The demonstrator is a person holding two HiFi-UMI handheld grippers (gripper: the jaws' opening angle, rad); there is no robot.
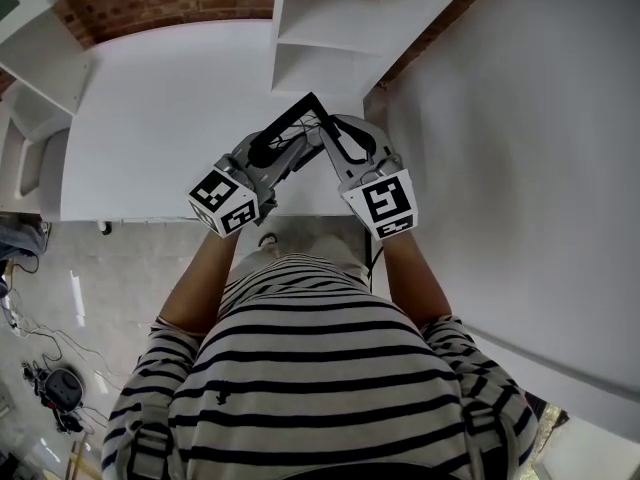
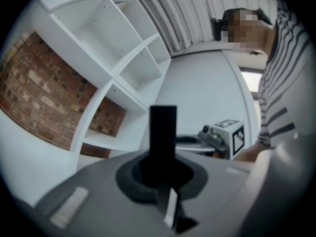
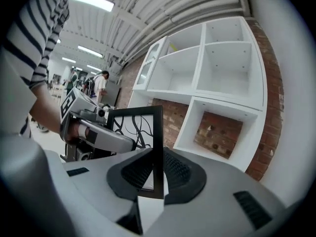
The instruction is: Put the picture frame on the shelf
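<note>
Striped cloth of the person's shirt (image 1: 320, 368) fills the foreground, with grey floor (image 1: 120, 258) and cables (image 1: 50, 368) to its left. Just ahead, over the near edge of a white table (image 1: 160, 118), the left gripper (image 1: 268, 150) has its jaws pinched narrow on one edge of the black frame (image 1: 300, 106) and the right gripper (image 1: 345, 148) clamps another edge, so the frame hangs in the air between them. Beyond stands the white shelf (image 3: 222, 83), its compartments open, against a red brick wall (image 3: 219, 130). Far off, people (image 3: 101, 83) stand under a ribbed ceiling (image 3: 163, 14) with strip lights (image 3: 89, 1)
</note>
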